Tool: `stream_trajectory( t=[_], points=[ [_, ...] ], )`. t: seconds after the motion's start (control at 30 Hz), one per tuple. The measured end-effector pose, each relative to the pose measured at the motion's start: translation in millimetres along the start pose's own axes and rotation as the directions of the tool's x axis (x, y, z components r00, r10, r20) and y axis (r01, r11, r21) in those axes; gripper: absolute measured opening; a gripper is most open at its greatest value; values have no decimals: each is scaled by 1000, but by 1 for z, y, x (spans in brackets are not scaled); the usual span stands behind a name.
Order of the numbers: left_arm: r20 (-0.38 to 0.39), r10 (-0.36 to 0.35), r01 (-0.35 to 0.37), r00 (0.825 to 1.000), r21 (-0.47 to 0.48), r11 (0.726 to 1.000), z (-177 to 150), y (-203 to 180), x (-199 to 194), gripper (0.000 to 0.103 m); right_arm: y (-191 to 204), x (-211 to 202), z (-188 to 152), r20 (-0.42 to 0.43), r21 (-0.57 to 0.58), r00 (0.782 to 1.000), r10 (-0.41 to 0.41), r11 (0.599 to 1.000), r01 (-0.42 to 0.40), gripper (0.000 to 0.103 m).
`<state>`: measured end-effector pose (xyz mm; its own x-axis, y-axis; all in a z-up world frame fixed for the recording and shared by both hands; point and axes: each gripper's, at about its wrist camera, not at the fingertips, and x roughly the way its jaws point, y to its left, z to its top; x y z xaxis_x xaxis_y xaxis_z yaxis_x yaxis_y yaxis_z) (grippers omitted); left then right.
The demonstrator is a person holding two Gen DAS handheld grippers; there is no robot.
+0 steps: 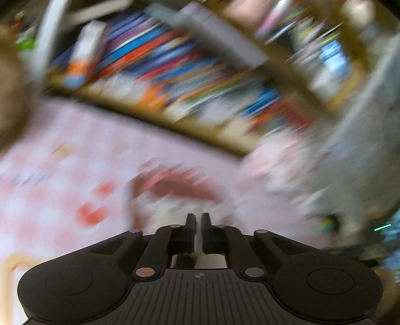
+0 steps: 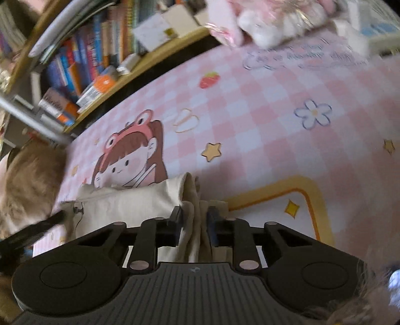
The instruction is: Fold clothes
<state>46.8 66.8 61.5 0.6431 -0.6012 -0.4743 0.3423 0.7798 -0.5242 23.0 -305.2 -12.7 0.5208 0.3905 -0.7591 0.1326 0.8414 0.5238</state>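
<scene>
1. Firmly, the right black two-finger gripper pinches a bunched fold of the cream cotton garment between its jaws.
2. That garment trails left from the fingers and lies on the pink-and-white checked cartoon-print cloth, covering the lower part of a printed girl in a frog hat.
3. Across, the left black gripper has its jaws almost together with a pale sliver between; heavy blur hides whether anything is gripped.
4. Beyond the cloth's far edge stands a wooden shelf of colourful books.
5. White-and-pink plush items sit at the far end.
</scene>
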Motion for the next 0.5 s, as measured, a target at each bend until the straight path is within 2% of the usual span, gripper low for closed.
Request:
stream_trajectory(
  t=[0.1, 0.13, 0.2, 0.23, 0.3, 0.33, 0.4, 0.47, 0.5],
  points=[
    [9, 58, -58, 998, -20, 998, 12, 15, 20, 0, 5, 0, -3, 15, -2, 999, -38, 999, 38, 18],
    [-20, 123, -124, 992, -54, 991, 12, 27, 31, 0, 7, 1, -4, 22, -10, 998, -53, 999, 53, 18],
    [-74, 233, -240, 970, -115, 964, 11, 50, 50, 0, 12, 3, -5, 36, -26, 996, -84, 996, 85, 18],
    [-68, 232, -239, 970, -133, 962, 11, 54, 48, 0, 13, 4, -5, 40, -30, 995, -97, 995, 98, 18],
    [-56, 182, -188, 982, -116, 975, 12, 54, 39, 11, 16, 6, -5, 45, -37, 991, -123, 992, 124, 19],
    [-57, 153, -158, 987, -98, 983, 12, 53, 35, 15, 19, 5, -5, 49, -45, 989, -139, 989, 142, 23],
    [-75, 108, -114, 991, -71, 991, 9, 51, 28, 37, 22, 6, -5, 56, -55, 985, -161, 985, 164, 28],
    [-90, 71, -76, 993, -52, 996, 6, 48, 25, 51, 26, 7, -3, 62, -61, 983, -174, 982, 178, 29],
    [-95, 56, -61, 994, -47, 997, 3, 46, 25, 52, 27, 8, -2, 66, -65, 981, -180, 981, 184, 29]
  ],
)
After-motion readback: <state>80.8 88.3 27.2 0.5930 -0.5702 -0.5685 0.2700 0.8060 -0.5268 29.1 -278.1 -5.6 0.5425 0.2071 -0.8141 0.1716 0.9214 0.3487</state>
